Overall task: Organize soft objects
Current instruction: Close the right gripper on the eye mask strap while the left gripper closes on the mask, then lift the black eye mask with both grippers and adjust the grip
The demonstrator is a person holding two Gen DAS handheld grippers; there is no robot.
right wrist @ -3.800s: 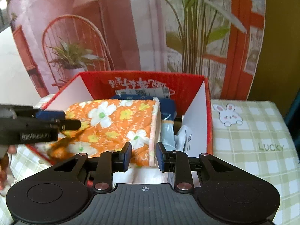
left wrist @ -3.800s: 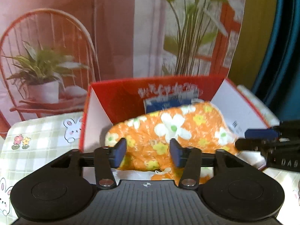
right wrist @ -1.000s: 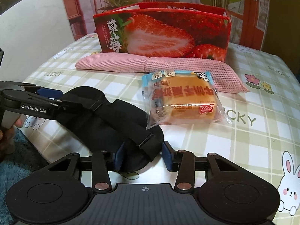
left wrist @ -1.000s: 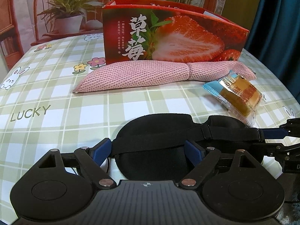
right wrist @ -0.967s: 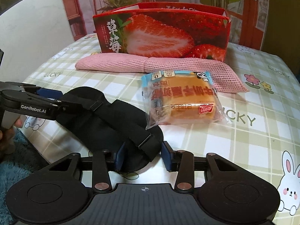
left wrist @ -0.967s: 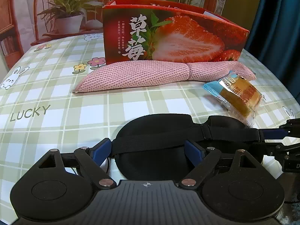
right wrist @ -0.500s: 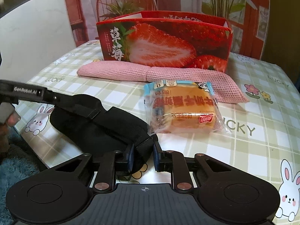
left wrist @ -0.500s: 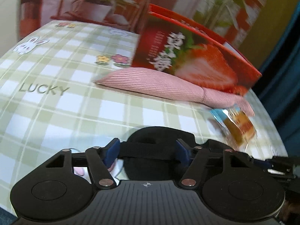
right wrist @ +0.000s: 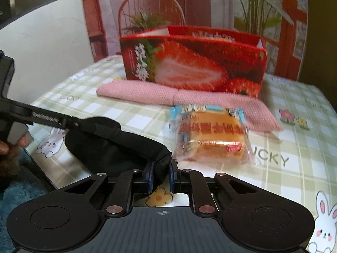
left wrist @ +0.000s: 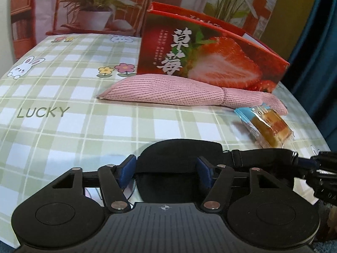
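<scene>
Left wrist view: left gripper (left wrist: 166, 171) has just been closing, its blue pads against the sides of the black eye mask (left wrist: 181, 154) at the near table (left wrist: 63, 139) edge.

Right wrist view: right gripper (right wrist: 161, 176), jaws also just closing, pinches the mask's other end; probably a two-handed lift toward the strawberry box (right wrist: 193, 71).

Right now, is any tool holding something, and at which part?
The right tool pinches the soft black eye mask at its strap end. The left tool straddles its other end; grip uncertain.
</scene>
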